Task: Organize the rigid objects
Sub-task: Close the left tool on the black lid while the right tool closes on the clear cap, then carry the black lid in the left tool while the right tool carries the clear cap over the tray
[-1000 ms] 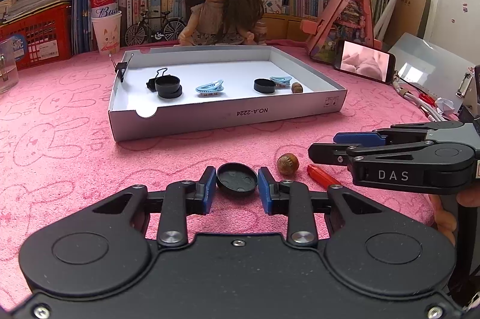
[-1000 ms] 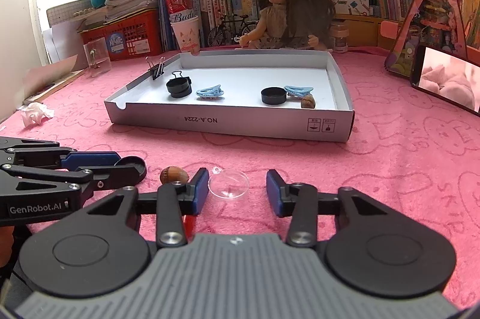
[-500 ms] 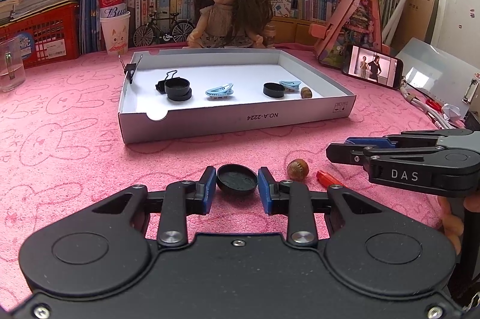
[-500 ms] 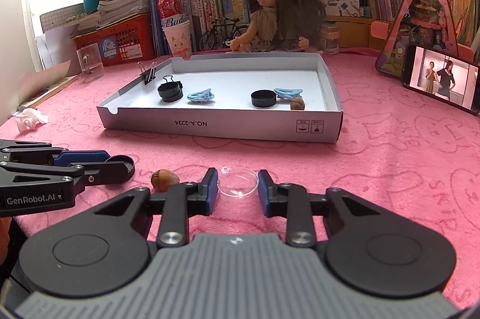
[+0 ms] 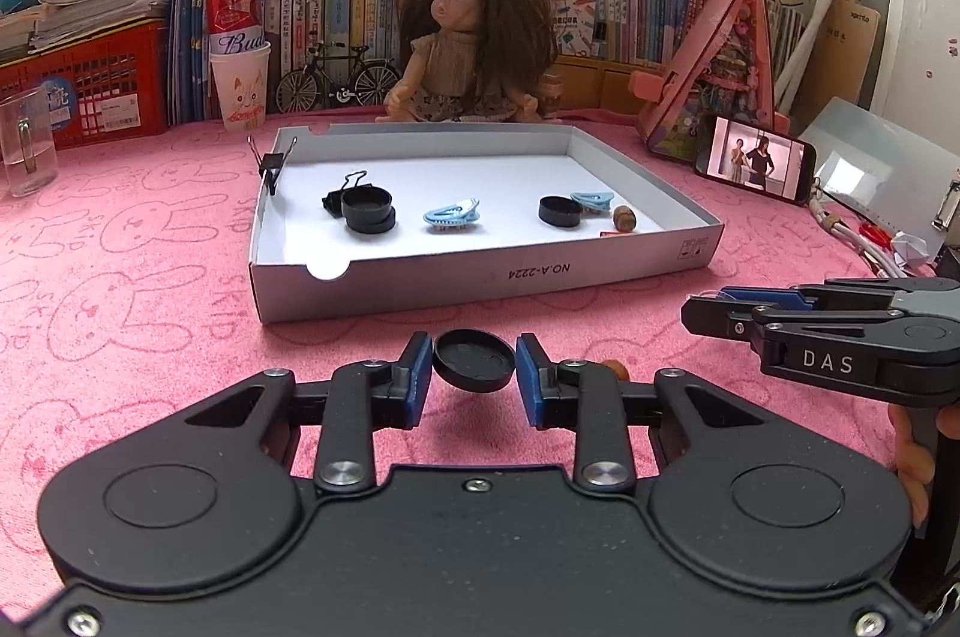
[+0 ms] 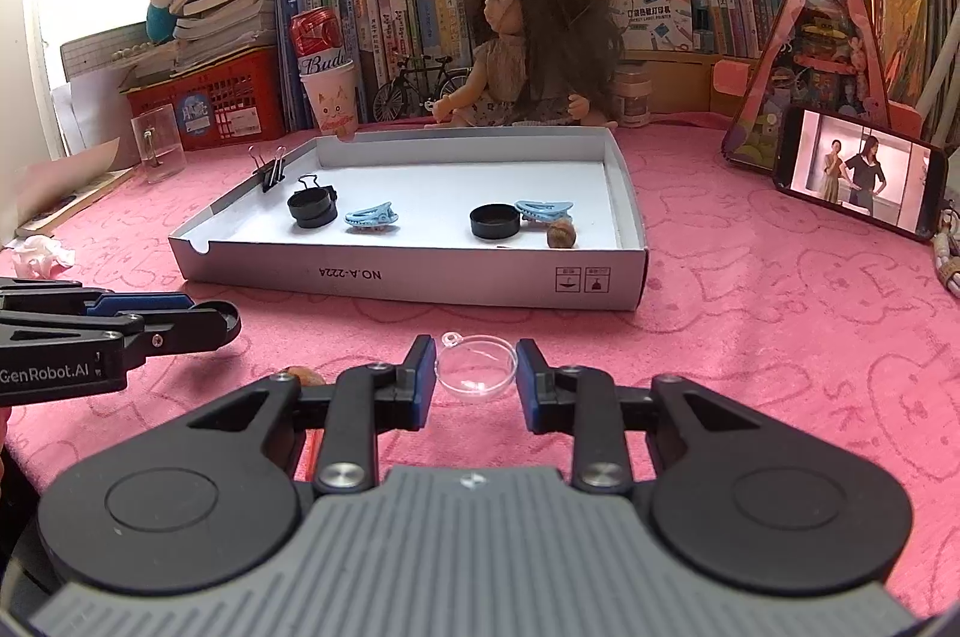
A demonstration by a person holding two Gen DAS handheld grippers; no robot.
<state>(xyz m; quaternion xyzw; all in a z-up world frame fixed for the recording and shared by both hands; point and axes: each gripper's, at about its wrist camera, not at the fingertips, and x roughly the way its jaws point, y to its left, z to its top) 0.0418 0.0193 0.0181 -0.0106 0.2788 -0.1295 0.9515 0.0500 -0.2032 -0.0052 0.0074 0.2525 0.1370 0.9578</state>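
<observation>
Left side first: the left gripper has its jaws closed on a black round cap, pinched edge to edge between the blue pads and lifted clear of the pink desk, with a shadow beneath it. The hold is on a thin rim only — a small twist on the way to the white tray could pop the cap out flat onto the cloth. The tray's near wall stands between cap and floor, so a low carry risks clipping it.

Moving right: an acorn-like nut sits on the desk between the two tools, partly hidden — a sideways sweep could send it rolling.

Further right, the right gripper has its jaws pressed on a clear shallow dish. I judge it gripped, though whether it is off the cloth is hard to tell. Smooth plastic, slippery, easy to squeeze out.

Both tools are close together; heading for the tray at once, they could collide.
</observation>
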